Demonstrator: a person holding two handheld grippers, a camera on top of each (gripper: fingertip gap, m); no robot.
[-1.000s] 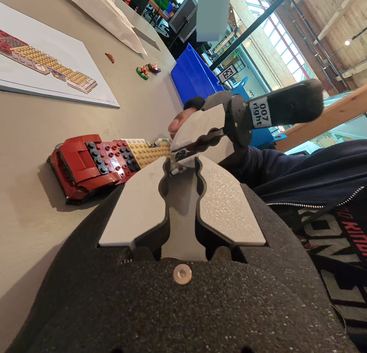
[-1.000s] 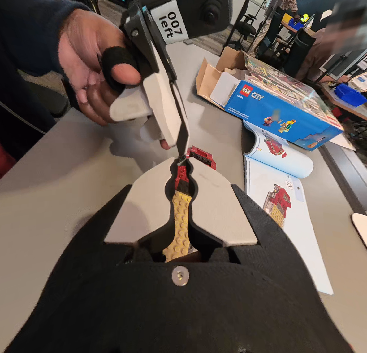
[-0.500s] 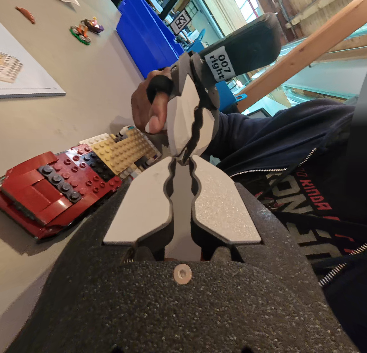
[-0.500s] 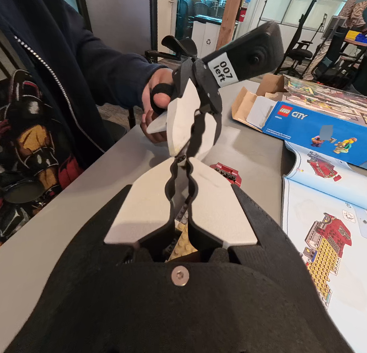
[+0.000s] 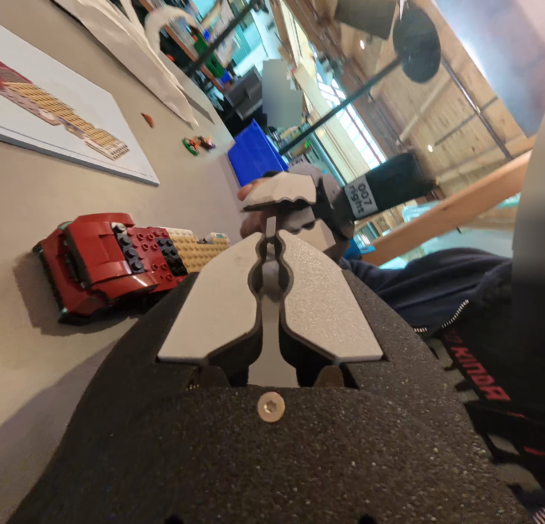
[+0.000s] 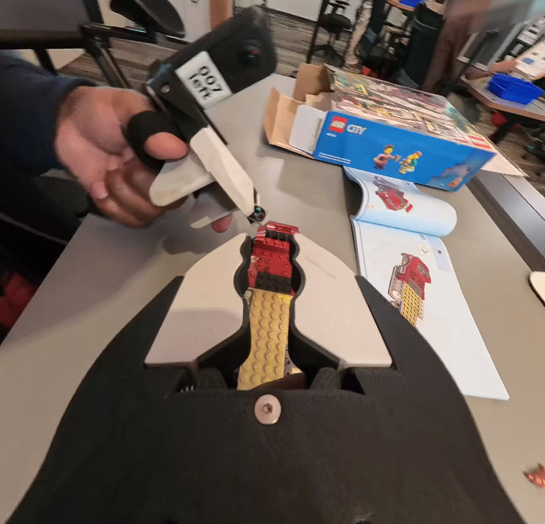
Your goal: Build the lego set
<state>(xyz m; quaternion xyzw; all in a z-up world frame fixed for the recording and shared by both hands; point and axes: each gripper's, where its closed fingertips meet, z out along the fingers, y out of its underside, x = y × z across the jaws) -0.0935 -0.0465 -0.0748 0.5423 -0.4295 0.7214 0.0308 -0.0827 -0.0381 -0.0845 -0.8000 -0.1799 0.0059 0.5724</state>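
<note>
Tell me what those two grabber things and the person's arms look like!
Each gripper, left gripper and right gripper, has two flat pale grey fingers with wavy black inner edges, on a rough black body with one silver screw. Each black handle carries a white label. Black finger loops; dark navy sleeves.

The bare grey table [image 6: 124, 276] left of the brick truck [image 6: 272, 262] is crossed by the left gripper [image 6: 256, 214] just above its nose, while the right is blocked by the open booklet [image 6: 413, 273] and, farther off, the blue box [image 6: 392, 144].
</note>
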